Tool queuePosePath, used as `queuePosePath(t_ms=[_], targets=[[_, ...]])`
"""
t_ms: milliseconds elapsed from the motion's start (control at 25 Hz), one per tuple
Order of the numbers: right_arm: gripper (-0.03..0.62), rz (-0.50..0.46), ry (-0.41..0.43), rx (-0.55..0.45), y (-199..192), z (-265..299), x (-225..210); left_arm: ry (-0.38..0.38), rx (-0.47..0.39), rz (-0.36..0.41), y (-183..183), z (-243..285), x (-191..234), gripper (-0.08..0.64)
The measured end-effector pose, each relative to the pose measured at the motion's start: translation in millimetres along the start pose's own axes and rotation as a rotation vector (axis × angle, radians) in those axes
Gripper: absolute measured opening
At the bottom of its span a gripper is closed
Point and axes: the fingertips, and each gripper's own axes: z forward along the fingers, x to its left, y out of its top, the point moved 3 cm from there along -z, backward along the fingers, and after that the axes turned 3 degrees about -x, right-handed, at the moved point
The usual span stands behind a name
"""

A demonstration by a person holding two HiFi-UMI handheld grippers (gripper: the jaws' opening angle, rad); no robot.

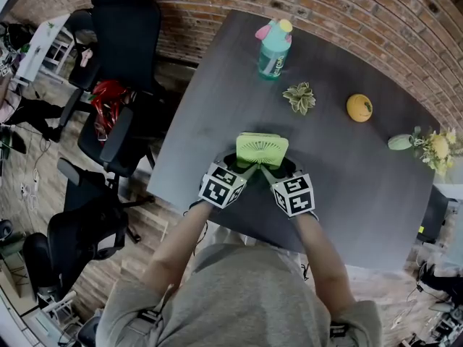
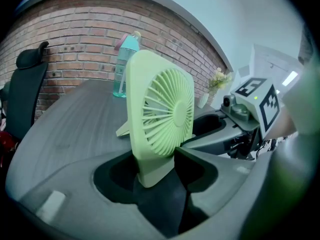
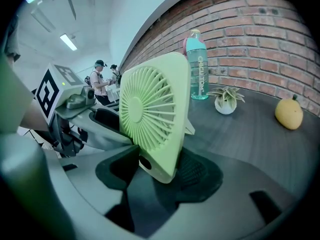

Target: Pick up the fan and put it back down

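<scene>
A pale green square desk fan point(image 1: 262, 149) stands upright near the front edge of the dark table point(image 1: 347, 172), its grille facing me. My left gripper point(image 1: 246, 168) is shut on its lower left corner, my right gripper point(image 1: 269, 170) on its lower right corner. In the left gripper view the fan point(image 2: 160, 119) sits wedged between the dark pads of the left gripper point(image 2: 155, 171). The right gripper view shows the fan point(image 3: 152, 109) clamped the same way in the right gripper point(image 3: 157, 169). Whether its rear stand foot point(image 2: 122, 131) touches the table I cannot tell.
A teal bottle with a pink lid point(image 1: 273, 48) stands at the far edge of the table. A small potted plant point(image 1: 299, 97) and a yellow fruit point(image 1: 359, 108) lie beyond the fan. A flower vase point(image 1: 427, 144) is at the right. Black office chairs point(image 1: 116, 56) stand left of the table.
</scene>
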Motion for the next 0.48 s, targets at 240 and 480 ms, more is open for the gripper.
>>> queuePosePath(t_ms=[240, 480], targets=[[0.236, 0.003, -0.005, -0.010, -0.3, -0.8, 1.9, -0.004, -0.013, 0.000, -0.8, -1.6, 0.2, 0.220], [0.236, 0.024, -0.014, -0.026, 0.4, -1.6, 3.5, 0.001, -0.033, -0.012, -0.9, -3.7, 1.7, 0.221]])
